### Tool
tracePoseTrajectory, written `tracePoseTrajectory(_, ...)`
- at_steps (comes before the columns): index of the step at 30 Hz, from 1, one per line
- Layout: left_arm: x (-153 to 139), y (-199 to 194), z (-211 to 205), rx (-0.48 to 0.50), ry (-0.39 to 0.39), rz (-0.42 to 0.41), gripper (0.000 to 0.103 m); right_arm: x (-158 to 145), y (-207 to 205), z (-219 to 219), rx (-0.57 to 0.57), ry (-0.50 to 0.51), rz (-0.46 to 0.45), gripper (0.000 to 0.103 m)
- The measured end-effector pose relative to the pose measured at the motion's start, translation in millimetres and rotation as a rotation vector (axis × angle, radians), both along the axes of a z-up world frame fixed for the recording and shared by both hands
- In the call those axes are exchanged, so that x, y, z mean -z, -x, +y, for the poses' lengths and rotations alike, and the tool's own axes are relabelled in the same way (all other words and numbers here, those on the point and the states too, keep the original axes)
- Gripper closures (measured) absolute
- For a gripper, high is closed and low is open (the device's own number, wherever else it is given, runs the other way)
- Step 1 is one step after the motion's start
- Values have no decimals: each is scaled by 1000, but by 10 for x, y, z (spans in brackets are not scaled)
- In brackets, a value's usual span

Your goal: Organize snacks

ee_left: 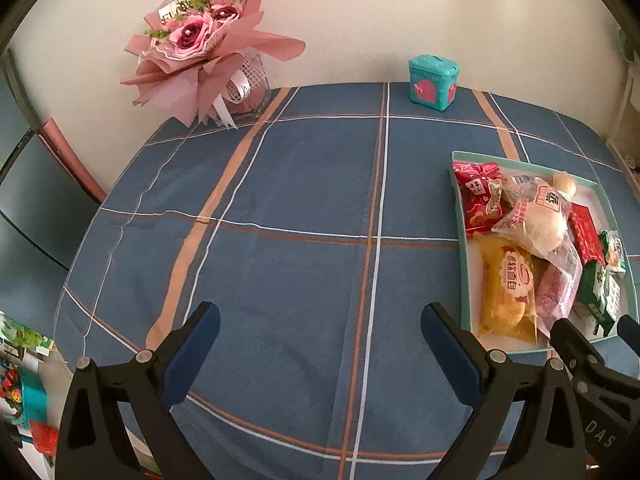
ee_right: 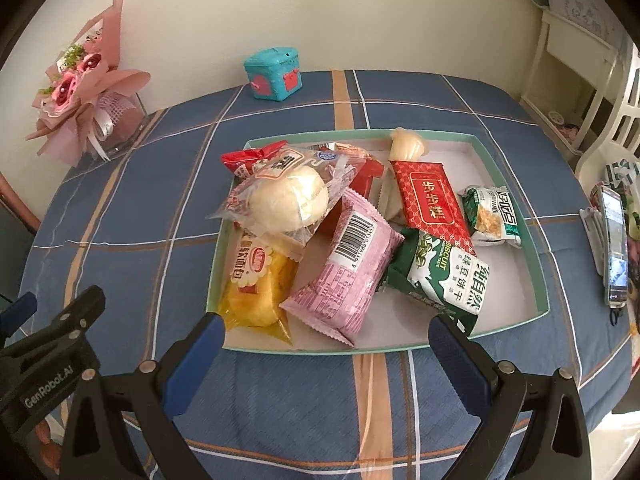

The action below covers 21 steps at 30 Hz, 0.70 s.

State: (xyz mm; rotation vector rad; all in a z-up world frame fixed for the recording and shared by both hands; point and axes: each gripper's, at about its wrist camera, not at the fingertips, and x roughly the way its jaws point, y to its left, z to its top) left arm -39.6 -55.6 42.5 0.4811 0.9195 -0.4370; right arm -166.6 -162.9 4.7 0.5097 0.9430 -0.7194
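Note:
A shallow teal-rimmed tray (ee_right: pixel 536 248) on the blue plaid tablecloth (ee_left: pixel 300 220) holds several wrapped snacks in a loose pile. Among them are a white bun in clear wrap (ee_right: pixel 286 204), a pink packet with a barcode (ee_right: pixel 344 276), a yellow bread packet (ee_right: pixel 256 288), a green biscuit packet (ee_right: pixel 444 276) and a flat red packet (ee_right: pixel 432 200). My right gripper (ee_right: pixel 326 328) is open at the tray's near rim, holding nothing. My left gripper (ee_left: pixel 320 320) is open over bare cloth, left of the tray (ee_left: pixel 464 264). The right gripper (ee_left: pixel 594 326) shows at the tray's near corner.
A pink paper bouquet (ee_left: pixel 200 40) stands at the table's far left, against the wall. A small teal box (ee_left: pixel 432 80) sits at the far edge. A phone (ee_right: pixel 614 240) lies at the table's right edge, beside white furniture (ee_right: pixel 580 60).

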Motion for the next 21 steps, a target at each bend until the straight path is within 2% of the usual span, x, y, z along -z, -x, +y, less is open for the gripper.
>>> tracePoseTrajectory(12,-92,79,127,-11,15,-25,3,-174,143,118,11,41,-46,0)
tracePoseTrajectory(21,-76,14,170,-40,17,-9,3,-156,128,110,1,49,-30,0)
